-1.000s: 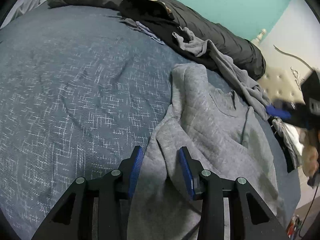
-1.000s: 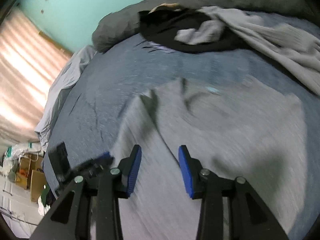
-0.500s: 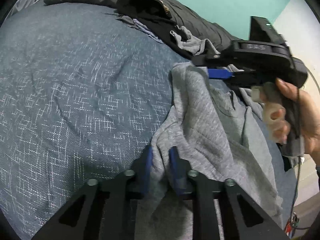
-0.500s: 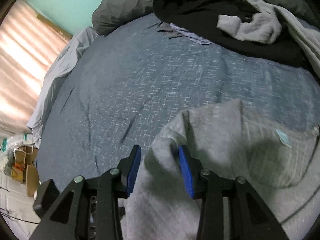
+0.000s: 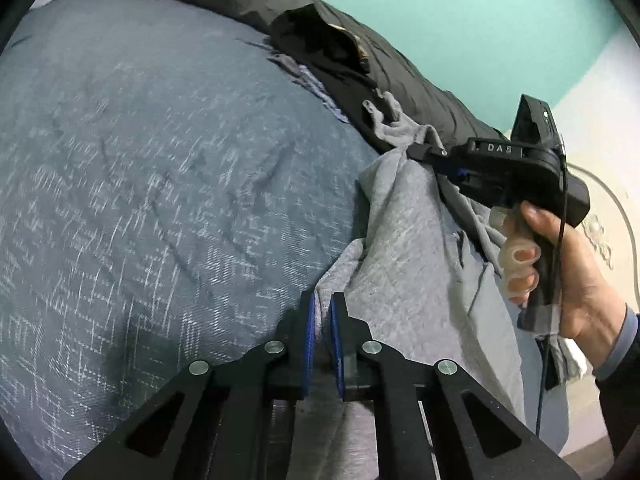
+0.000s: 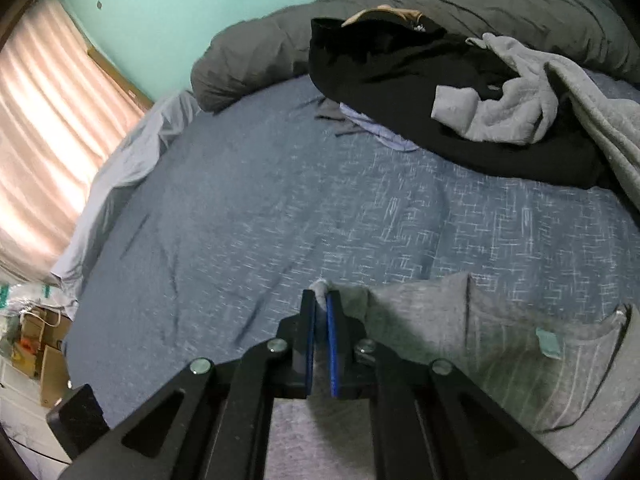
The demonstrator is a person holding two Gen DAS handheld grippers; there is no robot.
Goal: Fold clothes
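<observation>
Pinching the grey sweater (image 5: 404, 256) at two spots: left gripper (image 5: 321, 320) is clamped on a bunched edge near the camera, right gripper (image 6: 320, 316) is clamped on a corner of cloth further up, near the neck opening with its label (image 6: 546, 342). The sweater lies along one side of the bed (image 5: 160, 184), partly lifted and creased between the two grips.

Risks as I read it:
- Both bites look thin, only a small nub of cloth past the pads. A hard pull could slip one out and the fold collapses.
- Left bite looks like several layers bunched together, so the fold line may come out crooked.
- The loose pile of clothes (image 6: 460, 92) sits close beside the far sleeve; dragging could snag it.
</observation>
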